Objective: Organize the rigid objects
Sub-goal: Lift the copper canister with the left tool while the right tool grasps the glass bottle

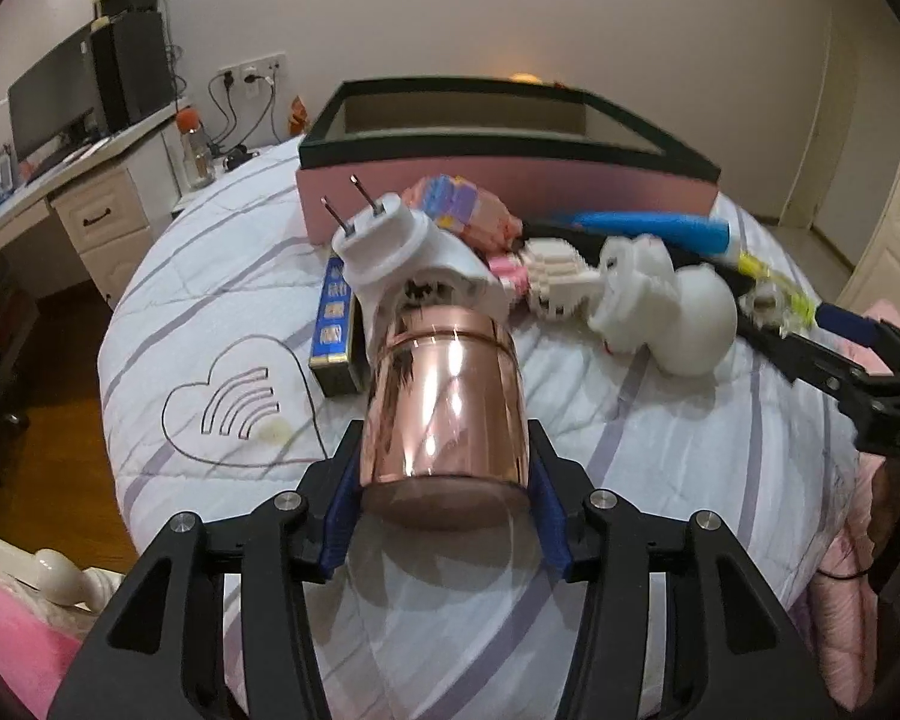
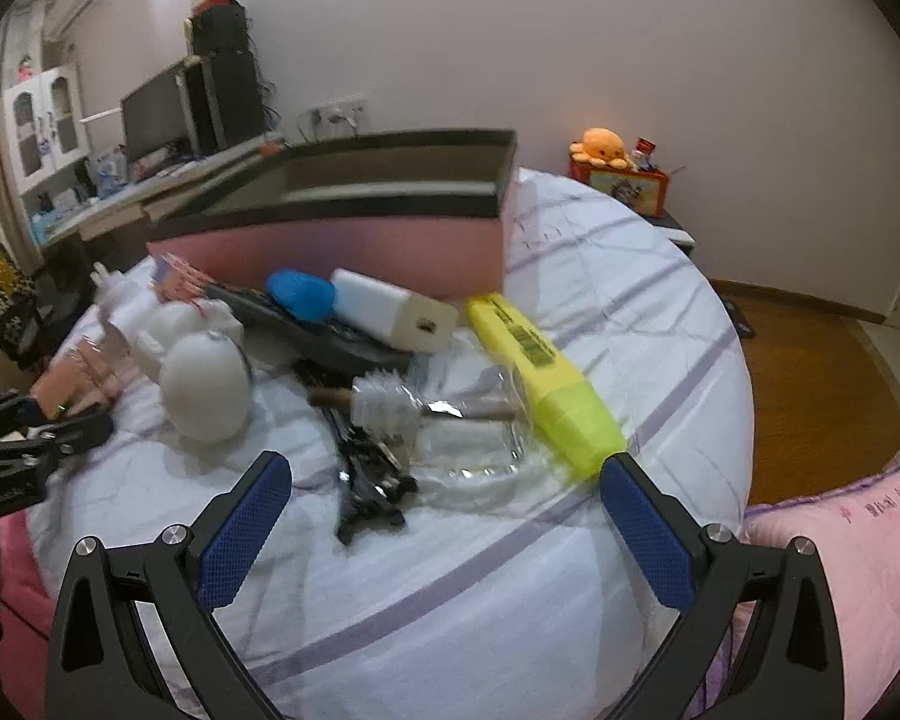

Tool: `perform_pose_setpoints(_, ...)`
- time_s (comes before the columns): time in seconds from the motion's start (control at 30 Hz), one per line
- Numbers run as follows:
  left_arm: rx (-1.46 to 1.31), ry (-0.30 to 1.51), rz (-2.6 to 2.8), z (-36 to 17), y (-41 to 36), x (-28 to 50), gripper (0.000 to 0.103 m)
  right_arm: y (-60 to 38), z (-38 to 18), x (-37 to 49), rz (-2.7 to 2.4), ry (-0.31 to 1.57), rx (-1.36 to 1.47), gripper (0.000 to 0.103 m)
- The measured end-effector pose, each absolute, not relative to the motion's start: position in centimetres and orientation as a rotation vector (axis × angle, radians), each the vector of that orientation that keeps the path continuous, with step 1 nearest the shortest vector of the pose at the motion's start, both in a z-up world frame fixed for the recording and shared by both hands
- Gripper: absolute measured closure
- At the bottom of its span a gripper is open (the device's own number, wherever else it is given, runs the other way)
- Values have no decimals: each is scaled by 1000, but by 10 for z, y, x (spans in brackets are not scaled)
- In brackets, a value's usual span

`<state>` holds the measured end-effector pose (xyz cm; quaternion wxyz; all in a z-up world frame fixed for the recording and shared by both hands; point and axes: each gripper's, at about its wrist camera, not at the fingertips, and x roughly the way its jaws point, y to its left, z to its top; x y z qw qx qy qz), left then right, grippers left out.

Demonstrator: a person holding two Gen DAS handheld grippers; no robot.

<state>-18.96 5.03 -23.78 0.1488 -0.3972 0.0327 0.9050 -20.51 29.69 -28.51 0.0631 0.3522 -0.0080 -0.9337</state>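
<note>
— What does your left wrist camera show?
— My left gripper (image 1: 444,501) is clamped on a rose-gold cylinder (image 1: 444,408) with a white plug (image 1: 384,240) at its far end, held over the bed (image 1: 210,312), short of the pink box (image 1: 510,180).
— And the right one?
— My right gripper (image 2: 444,534) is spread wide with nothing in it, above the bedcover near a yellow case (image 2: 540,372), a brush (image 2: 390,402) and a white dome (image 2: 207,384).

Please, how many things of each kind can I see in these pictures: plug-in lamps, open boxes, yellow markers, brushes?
Plug-in lamps: 2 (rose-gold lamp, white lamp)
Open boxes: 1 (pink box)
Yellow markers: 1 (yellow marker)
Brushes: 1 (bottle brush)
Total: 5
</note>
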Motion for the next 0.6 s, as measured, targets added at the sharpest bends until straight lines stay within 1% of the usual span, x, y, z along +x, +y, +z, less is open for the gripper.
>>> perform_pose_setpoints(0.03, -1142, 81, 2588, -239, 50, -191, 50, 297, -282, -204, -2817, -24, 1043, 0)
perform_pose_setpoints(0.1, -1141, 89, 2585, -240, 51, -193, 49, 300, -275, -202, -2817, -41, 1002, 0)
perform_pose_setpoints(0.13, -1144, 97, 2576, -240, 53, -194, 47, 301, -273, -204, -2813, -58, 1002, 0)
perform_pose_setpoints(0.3, -1131, 129, 2580, -241, 54, -192, 47, 303, -283, -221, -2802, -93, 1058, 0)
perform_pose_setpoints(0.37, -1129, 149, 2583, -241, 54, -192, 50, 301, -284, -227, -2805, -83, 1065, 0)
perform_pose_setpoints(0.4, -1127, 157, 2589, -240, 54, -192, 55, 300, -283, -228, -2796, -83, 1062, 0)
perform_pose_setpoints(0.53, -1130, 157, 2582, -239, 53, -192, 56, 294, -281, -234, -2782, -89, 1079, 0)
perform_pose_setpoints(0.57, -1131, 159, 2583, -238, 53, -191, 56, 292, -282, -234, -2793, -70, 1083, 2)
perform_pose_setpoints(0.6, -1134, 157, 2581, -238, 53, -192, 56, 290, -283, -234, -2803, -42, 1082, 10)
